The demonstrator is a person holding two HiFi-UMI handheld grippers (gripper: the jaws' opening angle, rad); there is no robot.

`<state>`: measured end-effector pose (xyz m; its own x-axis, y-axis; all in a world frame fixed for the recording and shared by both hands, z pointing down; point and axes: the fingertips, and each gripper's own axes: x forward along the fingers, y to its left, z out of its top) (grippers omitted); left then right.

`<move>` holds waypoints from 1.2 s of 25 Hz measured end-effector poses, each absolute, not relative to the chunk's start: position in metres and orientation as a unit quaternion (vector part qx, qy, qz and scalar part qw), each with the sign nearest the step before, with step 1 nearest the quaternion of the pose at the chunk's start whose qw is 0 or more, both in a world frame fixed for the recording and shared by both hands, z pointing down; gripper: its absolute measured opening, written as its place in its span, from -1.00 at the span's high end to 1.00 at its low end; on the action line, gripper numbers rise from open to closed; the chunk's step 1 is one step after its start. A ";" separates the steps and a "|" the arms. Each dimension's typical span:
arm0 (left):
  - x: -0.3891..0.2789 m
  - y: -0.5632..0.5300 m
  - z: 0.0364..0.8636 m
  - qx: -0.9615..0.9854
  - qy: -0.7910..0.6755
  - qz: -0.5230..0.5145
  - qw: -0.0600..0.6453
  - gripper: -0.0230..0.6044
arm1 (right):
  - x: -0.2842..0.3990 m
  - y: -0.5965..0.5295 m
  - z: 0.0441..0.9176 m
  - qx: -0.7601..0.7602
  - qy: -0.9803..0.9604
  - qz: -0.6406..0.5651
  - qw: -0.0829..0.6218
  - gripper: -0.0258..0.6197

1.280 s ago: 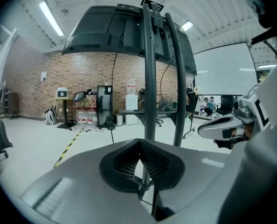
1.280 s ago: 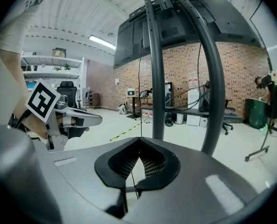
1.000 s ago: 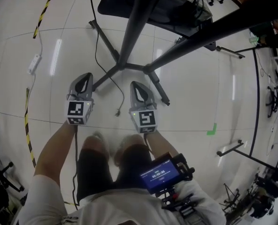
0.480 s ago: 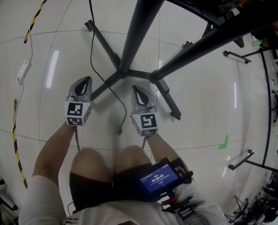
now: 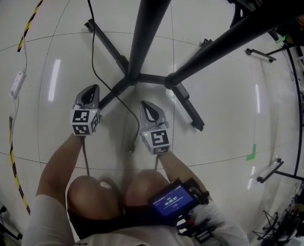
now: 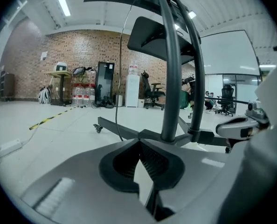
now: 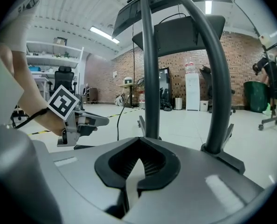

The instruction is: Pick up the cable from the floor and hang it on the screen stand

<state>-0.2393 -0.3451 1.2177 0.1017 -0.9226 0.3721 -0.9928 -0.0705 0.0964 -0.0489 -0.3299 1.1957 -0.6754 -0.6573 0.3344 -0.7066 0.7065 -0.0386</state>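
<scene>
step: going in for the pickup, nothing grabbed yet; both claws are hanging low over the floor [image 5: 218,101]
left gripper [image 5: 90,90]: jaws sitting pressed together, empty
right gripper [image 5: 145,104]: same deal, closed on nothing
cable [image 5: 94,60]: lying on the floor between the grippers, crossing a leg of the screen stand [image 5: 147,29]
direction: long axis running away from the person [image 5: 55,188], loose end [image 5: 132,148] pointing back at them, just beside the right gripper
next: guessing one claw needs spreading and lining up across that end

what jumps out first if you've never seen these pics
A tall black metal screen stand with splayed legs fills the top centre of the head view. A thin black cable snakes over the white floor and ends between the grey left gripper and right gripper, both with tongs shut and empty.
</scene>
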 end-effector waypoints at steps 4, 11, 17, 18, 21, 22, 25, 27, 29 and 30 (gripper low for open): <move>-0.246 -0.354 1.234 0.709 -0.671 0.104 0.190 0.92 | -0.044 -0.329 1.203 0.375 -0.910 0.082 0.155 0.88; -0.241 -0.371 1.249 0.716 -0.651 0.103 0.230 0.70 | -0.037 -0.325 1.217 0.377 -0.906 0.091 0.168 0.88; -0.243 -0.388 1.255 0.712 -0.651 0.105 0.243 0.60 | -0.035 -0.326 1.212 0.379 -0.906 0.088 0.164 0.88; -0.244 -0.390 1.258 0.708 -0.653 0.108 0.247 0.60 | -0.033 -0.326 1.212 0.380 -0.906 0.087 0.164 0.88; -0.248 -0.390 1.264 0.697 -0.658 0.103 0.264 0.60 | -0.029 -0.326 1.212 0.385 -0.905 0.087 0.161 0.88; -0.249 -0.391 1.264 0.697 -0.658 0.098 0.269 0.60 | -0.029 -0.327 1.210 0.385 -0.904 0.086 0.161 0.88; -0.249 -0.394 1.265 0.693 -0.656 0.080 0.288 0.60 | -0.027 -0.327 1.209 0.386 -0.904 0.085 0.166 0.88; -0.251 -0.396 1.267 0.687 -0.656 0.067 0.306 0.60 | -0.026 -0.326 1.209 0.387 -0.902 0.088 0.169 0.88; -0.251 -0.398 1.267 0.682 -0.654 0.049 0.323 0.60 | -0.025 -0.326 1.209 0.388 -0.902 0.087 0.167 0.88; -0.251 -0.399 1.266 0.679 -0.653 0.039 0.332 0.60 | -0.025 -0.326 1.210 0.388 -0.903 0.085 0.164 0.88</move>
